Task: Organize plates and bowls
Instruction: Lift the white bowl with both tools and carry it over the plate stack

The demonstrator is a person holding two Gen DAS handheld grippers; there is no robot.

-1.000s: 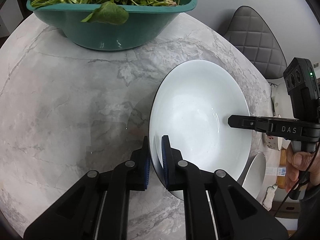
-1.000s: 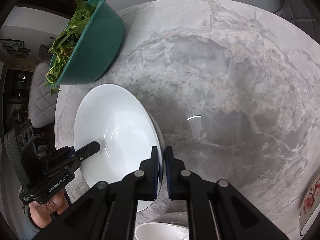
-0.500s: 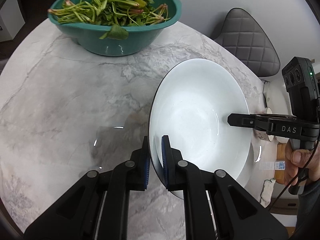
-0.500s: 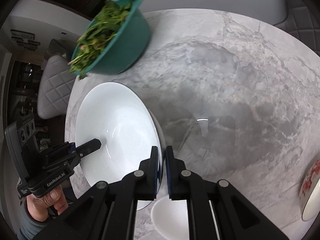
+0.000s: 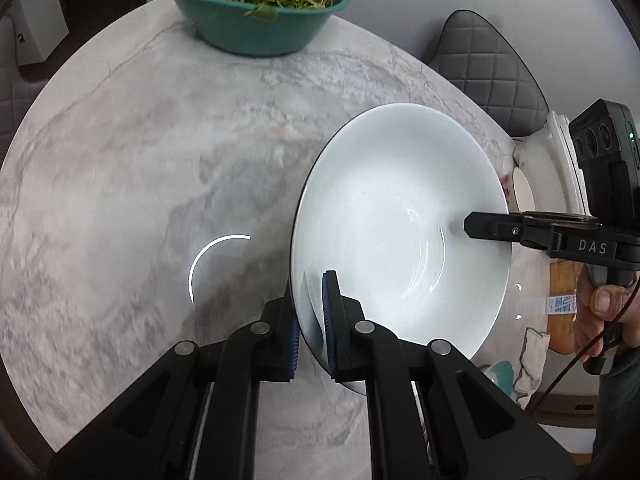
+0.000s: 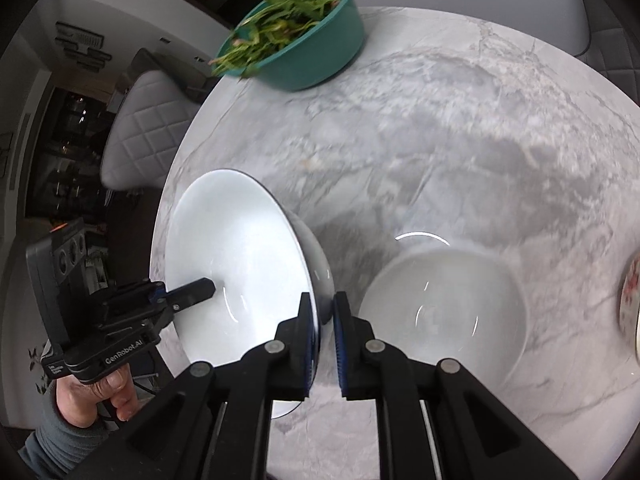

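A large white bowl point(image 5: 392, 216) is held in the air above the marble table point(image 5: 140, 160), tilted, with both grippers clamped on opposite sides of its rim. My left gripper point(image 5: 310, 312) is shut on the near rim in the left wrist view. My right gripper point(image 6: 322, 320) is shut on the rim in the right wrist view, where the bowl point(image 6: 232, 264) fills the left. A second white bowl point(image 6: 444, 312) sits on the table just right of and below the held one.
A teal bowl of green vegetables point(image 5: 260, 4) stands at the table's far edge, also in the right wrist view point(image 6: 304, 44). A red-patterned dish point(image 6: 630, 308) lies at the right edge. Grey quilted chairs point(image 5: 488, 56) surround the table. White plates point(image 5: 548, 176) lie beyond the bowl.
Both grippers have lifted the white bowl higher and pulled it back from the teal bowl. The second white bowl has come fully into the right wrist view.
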